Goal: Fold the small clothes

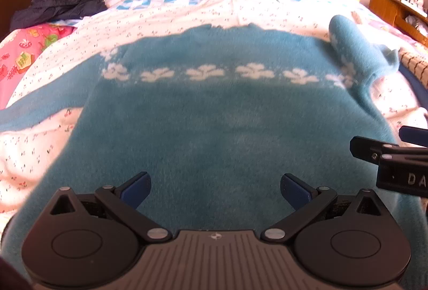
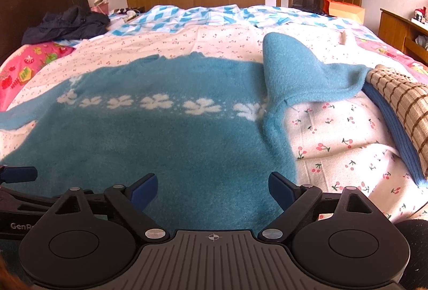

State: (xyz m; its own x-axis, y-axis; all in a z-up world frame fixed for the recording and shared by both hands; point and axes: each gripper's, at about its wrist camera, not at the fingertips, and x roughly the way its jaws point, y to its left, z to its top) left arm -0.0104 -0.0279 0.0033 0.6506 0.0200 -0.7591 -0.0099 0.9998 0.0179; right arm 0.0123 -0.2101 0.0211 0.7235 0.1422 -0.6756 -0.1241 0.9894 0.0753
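Note:
A fuzzy teal sweater (image 1: pixel 214 116) (image 2: pixel 160 140) with a band of white flowers lies flat on the cherry-print bedsheet (image 2: pixel 334 145). Its left sleeve (image 1: pixel 40 108) stretches out to the left. The right sleeve (image 2: pixel 294 76) (image 1: pixel 355 49) is bunched up and humps above the sheet. My left gripper (image 1: pixel 215 183) hovers open over the sweater's near hem, nothing between its pads. My right gripper (image 2: pixel 212 183) stands open over the hem's right corner, also with nothing pinched. Each view shows a finger of the other gripper at its edge, the right one's (image 1: pixel 374 149) and the left one's (image 2: pixel 18 174).
A dark jacket (image 1: pixel 58 6) (image 2: pixel 67 22) lies by the headboard at the far left. A brown checked cloth on a blue garment (image 2: pixel 401 102) sits at the right edge of the bed. A pink pillow (image 1: pixel 26 54) is on the left, a blue-and-white quilt (image 2: pixel 200 14) beyond.

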